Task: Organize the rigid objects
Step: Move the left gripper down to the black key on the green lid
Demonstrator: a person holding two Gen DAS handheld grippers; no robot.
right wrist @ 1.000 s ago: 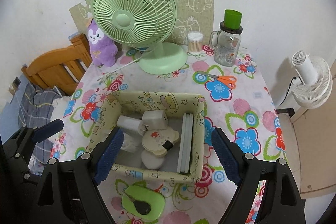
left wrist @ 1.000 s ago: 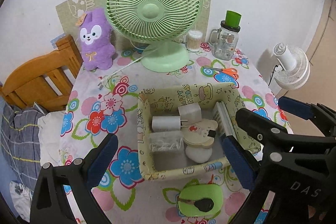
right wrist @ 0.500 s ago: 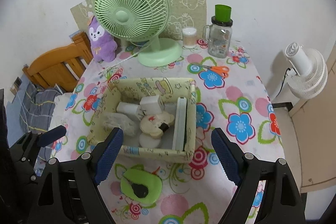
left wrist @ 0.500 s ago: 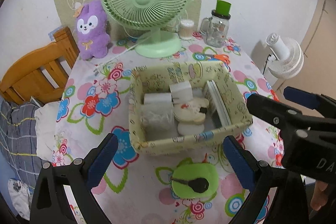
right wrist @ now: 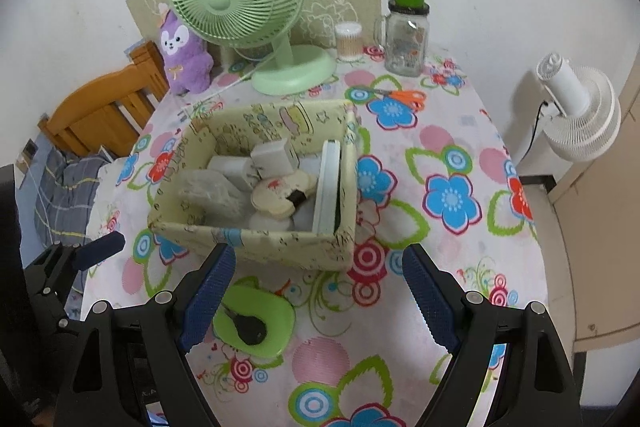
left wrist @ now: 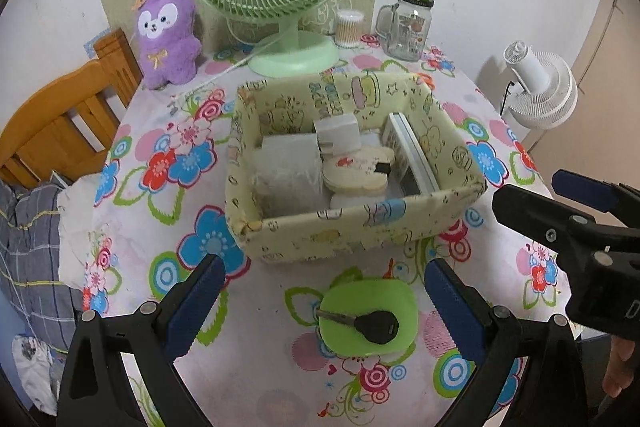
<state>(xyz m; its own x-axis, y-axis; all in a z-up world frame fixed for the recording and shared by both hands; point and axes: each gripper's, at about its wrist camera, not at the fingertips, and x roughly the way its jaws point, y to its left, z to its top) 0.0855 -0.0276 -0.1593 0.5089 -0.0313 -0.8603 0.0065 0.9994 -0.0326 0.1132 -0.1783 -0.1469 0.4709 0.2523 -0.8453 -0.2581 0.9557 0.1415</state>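
Both grippers, left and right, are hanging wide open and empty over the black key lying on the green dish just before the storage box, risking tipping the light dish.

1. The storage box fills the middle of the bench, its walls standing up around crowded contents.
2. Just in front of it lies a green dish with a black key; bare cloth stays open on either side of the dish.
3. Behind the box, the green fan, plush toy, swab tub and jar line the wall.
4. Right of the box the cloth lies open, apart from scissors near the jar.
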